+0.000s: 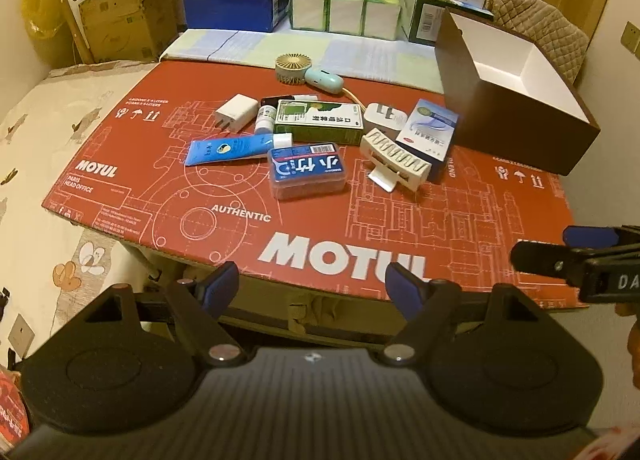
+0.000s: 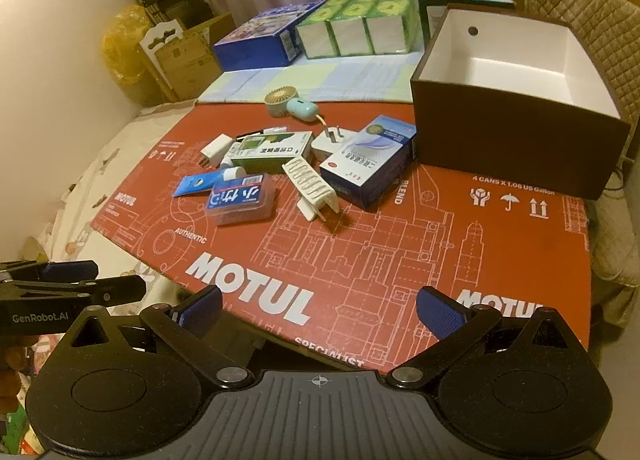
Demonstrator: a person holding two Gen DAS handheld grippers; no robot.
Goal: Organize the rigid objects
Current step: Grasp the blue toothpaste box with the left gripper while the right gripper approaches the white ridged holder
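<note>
Hovering at the near edge w/ both tongs spread & empty, right gripper (image 2: 318, 310) sits nearer the brown box (image 2: 520, 148) ahead-right, left gripper (image 1: 312, 284) faces the clutter, blue case (image 1: 307, 172) straight ahead, long axis crosswise.

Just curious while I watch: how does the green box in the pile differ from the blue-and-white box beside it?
The green box is flatter and lies left of centre, behind the blue tube; the blue-and-white box is bulkier, standing taller beside the open brown box. The green one carries white characters, the other a pale swirl picture. Both are lettered cartons on the red cardboard.
</note>
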